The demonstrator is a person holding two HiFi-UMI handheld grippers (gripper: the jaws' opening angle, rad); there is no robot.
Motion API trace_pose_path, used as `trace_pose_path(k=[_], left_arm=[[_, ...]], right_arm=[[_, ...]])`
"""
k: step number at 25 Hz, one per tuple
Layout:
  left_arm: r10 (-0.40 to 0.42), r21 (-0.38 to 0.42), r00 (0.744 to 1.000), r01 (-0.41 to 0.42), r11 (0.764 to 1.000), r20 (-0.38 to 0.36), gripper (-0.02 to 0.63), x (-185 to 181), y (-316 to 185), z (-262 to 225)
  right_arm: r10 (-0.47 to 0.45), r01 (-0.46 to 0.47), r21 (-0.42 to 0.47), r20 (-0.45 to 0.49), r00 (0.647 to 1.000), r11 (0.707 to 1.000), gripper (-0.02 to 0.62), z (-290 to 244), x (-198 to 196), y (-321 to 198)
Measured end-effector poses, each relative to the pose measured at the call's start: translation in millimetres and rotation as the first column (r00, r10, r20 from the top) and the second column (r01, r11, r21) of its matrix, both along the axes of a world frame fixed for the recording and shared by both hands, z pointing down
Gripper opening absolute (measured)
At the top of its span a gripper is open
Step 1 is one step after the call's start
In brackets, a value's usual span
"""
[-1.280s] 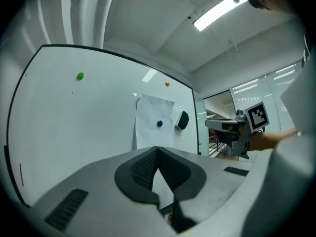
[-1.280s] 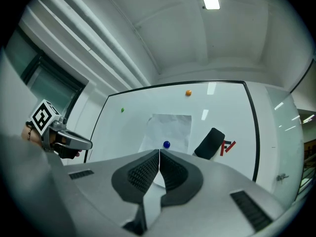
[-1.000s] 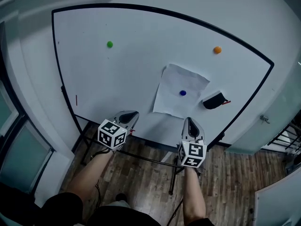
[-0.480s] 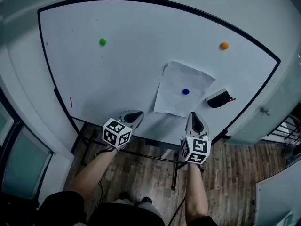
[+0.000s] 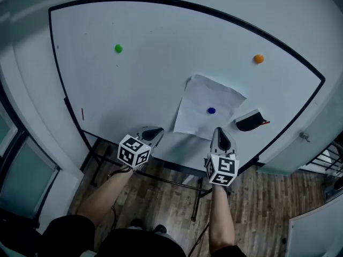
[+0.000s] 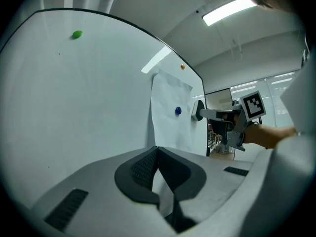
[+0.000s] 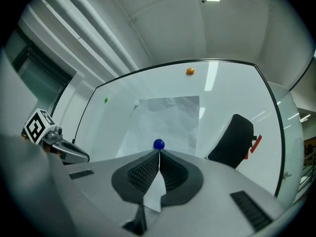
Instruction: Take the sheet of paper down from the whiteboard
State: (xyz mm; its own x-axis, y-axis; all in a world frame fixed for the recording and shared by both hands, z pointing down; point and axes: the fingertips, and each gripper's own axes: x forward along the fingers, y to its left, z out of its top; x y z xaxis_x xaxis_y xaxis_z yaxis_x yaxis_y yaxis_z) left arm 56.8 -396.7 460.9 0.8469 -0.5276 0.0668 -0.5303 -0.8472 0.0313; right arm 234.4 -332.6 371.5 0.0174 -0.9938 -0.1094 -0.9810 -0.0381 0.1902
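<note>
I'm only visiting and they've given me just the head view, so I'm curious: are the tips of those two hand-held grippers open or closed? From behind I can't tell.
Observer: The left gripper view shows the left hand-held gripper with its jaws together and nothing between them.
Operator: And the right one?
Observer: The right hand-held gripper is shut and empty too. In its own view the tips sit just under the blue magnet on the sheet of paper.
Operator: Is there anything overhead that I'm missing?
Observer: Yes, a lit ceiling light strip shows above the board in the left gripper view.
</note>
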Motion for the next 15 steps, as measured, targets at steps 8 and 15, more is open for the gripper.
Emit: trace_pose_path(k=[8,15], left_arm=[[0.037,-0.035,0.999,-0.036,0.999,0.021,0.023,19,-6,12],[0.060,-0.073,0.997,-0.056,0.996,0.051,0.112,39,-15,27]], right_arm=[[-0.057,0.057,0.001,-0.054,0.997,0.998,0.025,-9,-4,-22],[-0.104,0.102,-0.025,-0.097,0.990,0.994,0.138,-10,-14,-42]])
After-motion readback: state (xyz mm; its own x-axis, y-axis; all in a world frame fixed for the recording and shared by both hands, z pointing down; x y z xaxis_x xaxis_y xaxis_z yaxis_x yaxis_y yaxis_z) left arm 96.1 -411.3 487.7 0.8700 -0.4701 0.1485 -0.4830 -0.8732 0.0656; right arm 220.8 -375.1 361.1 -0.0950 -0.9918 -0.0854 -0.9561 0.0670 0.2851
